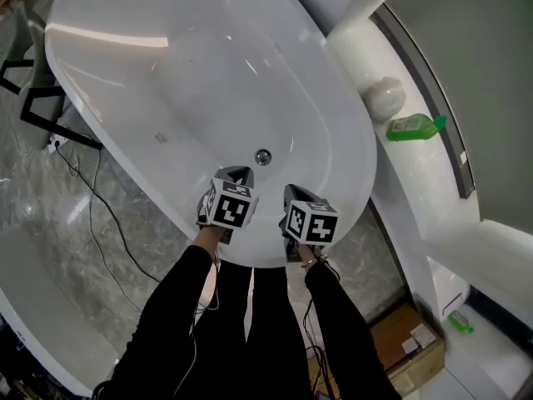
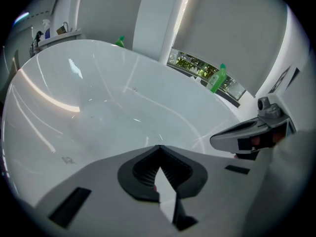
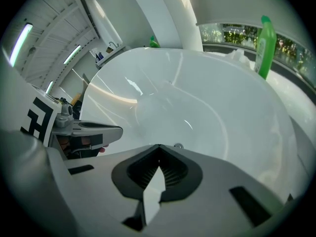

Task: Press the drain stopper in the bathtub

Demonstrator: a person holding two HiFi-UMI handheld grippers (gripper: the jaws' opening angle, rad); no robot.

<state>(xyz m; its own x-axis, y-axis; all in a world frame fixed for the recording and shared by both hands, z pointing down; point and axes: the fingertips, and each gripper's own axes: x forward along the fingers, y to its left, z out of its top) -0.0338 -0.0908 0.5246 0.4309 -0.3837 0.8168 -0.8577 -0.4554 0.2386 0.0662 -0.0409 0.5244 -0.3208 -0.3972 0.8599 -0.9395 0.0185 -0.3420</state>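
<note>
our closed, empty left gripper and right gripper sit mid-frame; the drain stopper looks stiff, so we'd press its top.

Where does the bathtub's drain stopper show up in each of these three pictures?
Head view: the drain stopper sits near the picture's middle, on the bathtub floor.
Left gripper view: not visible.
Right gripper view: the drain stopper peeks out just above the shut jaws' tip.
Shared landmark: the green bottle, toward the right in all three.

The tub is white, its stopper silver. The bottle is green, the floor grey marble, the sleeves black.
</note>
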